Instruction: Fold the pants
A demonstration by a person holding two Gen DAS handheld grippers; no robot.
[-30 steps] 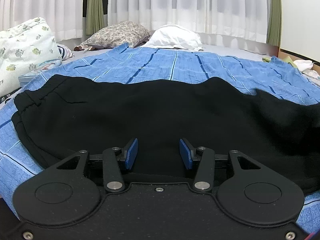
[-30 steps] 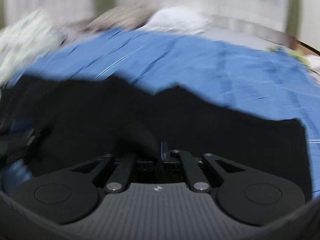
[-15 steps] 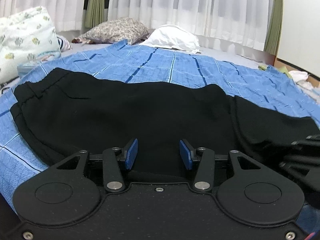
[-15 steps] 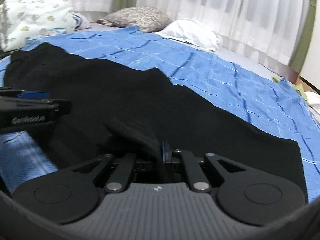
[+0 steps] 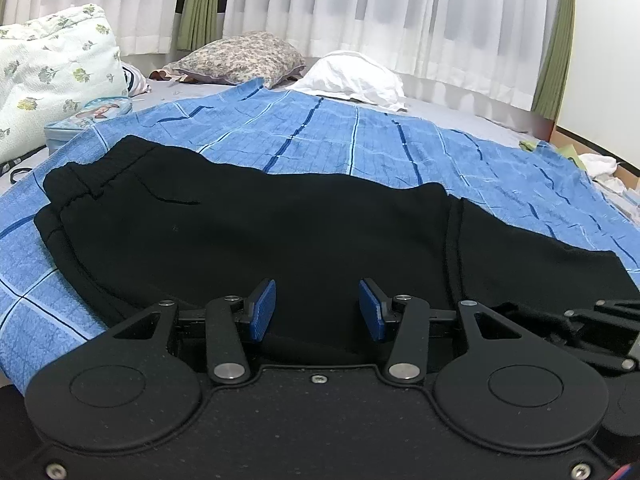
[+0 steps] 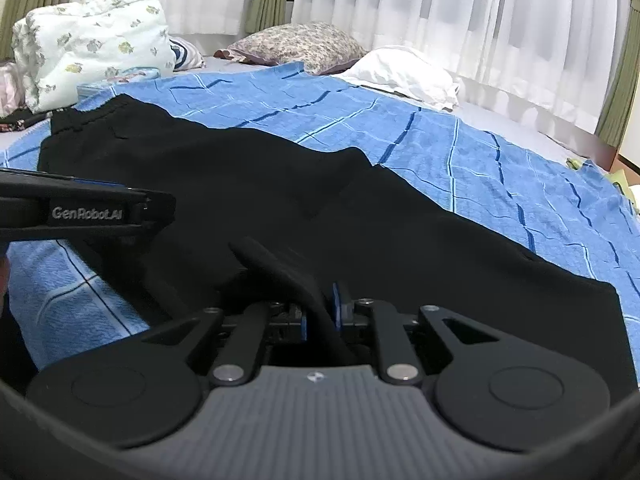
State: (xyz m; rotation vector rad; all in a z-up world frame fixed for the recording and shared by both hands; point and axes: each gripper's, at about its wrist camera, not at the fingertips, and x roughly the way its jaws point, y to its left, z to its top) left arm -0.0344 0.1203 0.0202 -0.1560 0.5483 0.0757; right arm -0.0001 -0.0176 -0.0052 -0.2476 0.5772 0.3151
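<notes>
Blue checked blanket [image 5: 360, 140] under black pants [image 5: 280, 240], waistband at ten o'clock.
Left gripper [image 5: 318, 306] spread wide above the near edge; right gripper [image 6: 320, 312] pinching a raised fold of pants.

A: Was there room beyond the black pants [image 5: 256, 236]?

B: Yes, bare blue blanket [image 5: 360, 140] ran back to the floral pillow [image 5: 244, 58] and white pillow [image 5: 352, 78].

A: And the sides?

B: A flowered quilt bundle [image 6: 96, 46] blocked the far left corner; the left gripper [image 6: 96, 212] crossed low beside the right gripper [image 6: 320, 312].
</notes>
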